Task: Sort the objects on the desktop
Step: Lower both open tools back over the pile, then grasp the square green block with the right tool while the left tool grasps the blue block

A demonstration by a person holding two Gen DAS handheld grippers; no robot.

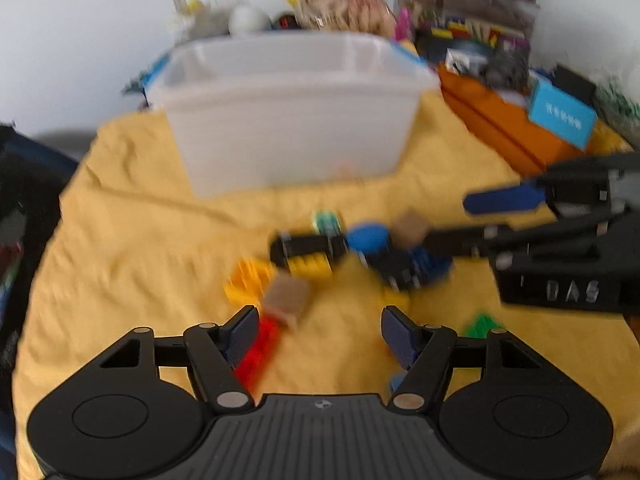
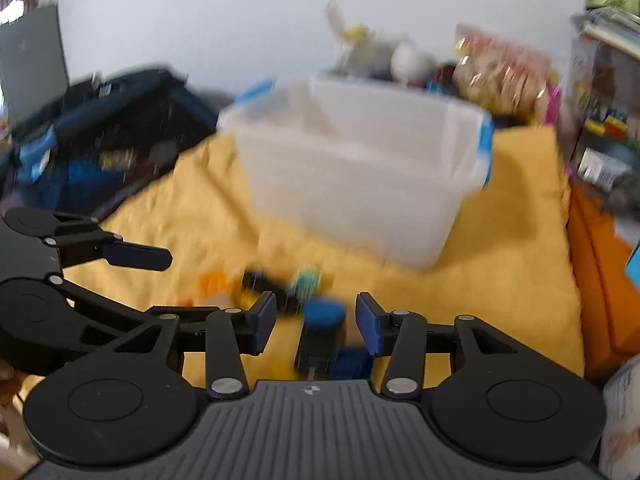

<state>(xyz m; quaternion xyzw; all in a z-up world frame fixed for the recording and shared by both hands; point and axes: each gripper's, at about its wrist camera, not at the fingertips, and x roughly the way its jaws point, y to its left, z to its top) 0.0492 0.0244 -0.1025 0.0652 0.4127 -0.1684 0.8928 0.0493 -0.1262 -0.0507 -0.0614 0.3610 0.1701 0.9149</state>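
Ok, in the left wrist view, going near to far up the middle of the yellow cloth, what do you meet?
Left gripper, jaws open with nothing between them → red brick → brown block → black and yellow piece → clear plastic bin → snack bag behind it.

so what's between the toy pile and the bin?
Bare yellow cloth between the toys and the bin; shows in both wrist views.
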